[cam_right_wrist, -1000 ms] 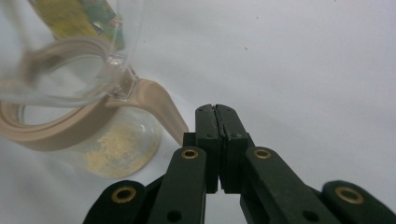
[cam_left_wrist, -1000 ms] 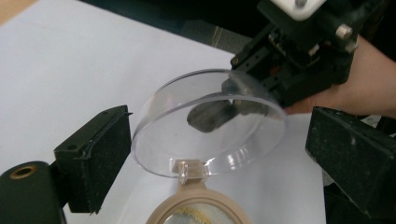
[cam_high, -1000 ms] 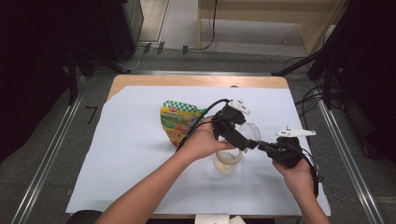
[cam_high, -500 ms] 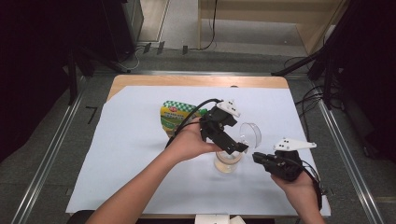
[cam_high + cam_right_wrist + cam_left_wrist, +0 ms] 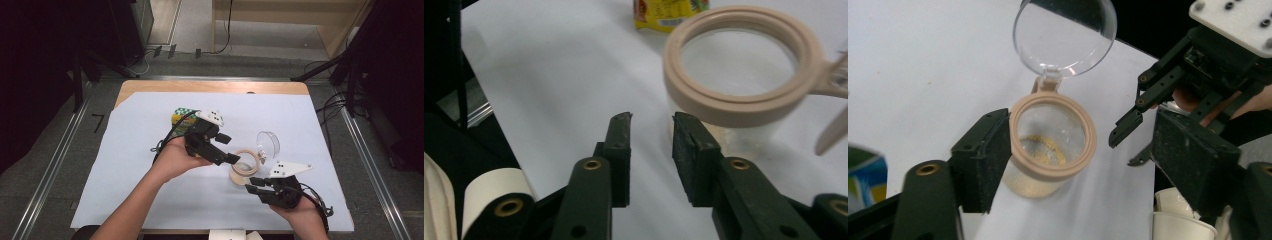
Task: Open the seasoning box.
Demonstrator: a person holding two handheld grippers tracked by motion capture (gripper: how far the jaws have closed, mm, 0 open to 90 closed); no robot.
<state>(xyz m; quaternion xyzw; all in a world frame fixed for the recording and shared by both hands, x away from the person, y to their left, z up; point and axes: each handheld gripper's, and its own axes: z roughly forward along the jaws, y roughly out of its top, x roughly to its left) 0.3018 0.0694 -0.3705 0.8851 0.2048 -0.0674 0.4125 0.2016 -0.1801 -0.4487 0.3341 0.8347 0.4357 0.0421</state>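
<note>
**Jar stands open between your two grippers**

High view: your left gripper (image 5: 232, 159) reaches in from the left with its tips at the beige rim of the small clear jar (image 5: 244, 169), which stands upright on the white-covered tabletop (image 5: 125, 175), right of centre. The hinged clear lid (image 5: 268, 144) is flipped back and away from you, so the mouth is free. Your right gripper (image 5: 254, 184) sits just in front of the jar, pointing left along its near side without touching it. A yellow-green snack packet (image 5: 179, 118) lies behind your left hand (image 5: 175, 157), probably kept close because its contents belong in the jar.

Left gripper view: the jar (image 5: 1050, 145) sits between your jaws. The left pad lies against the rim; the right pad stands clear of it. The jaws have just been closing, yet the gap on one side means nothing is clamped so far. A thin layer of golden crumbs covers the bottom. The lid (image 5: 1065, 32) stands up behind the mouth. Your other gripper (image 5: 1128, 137) waits just beside the jar.

Right gripper view: your jaws are slightly apart with nothing between them; they have just been opening. The jar (image 5: 744, 65) stands just ahead and to the right, the packet (image 5: 669, 12) beyond it. I judge this hand has let go so your left can steady the jar.
</note>
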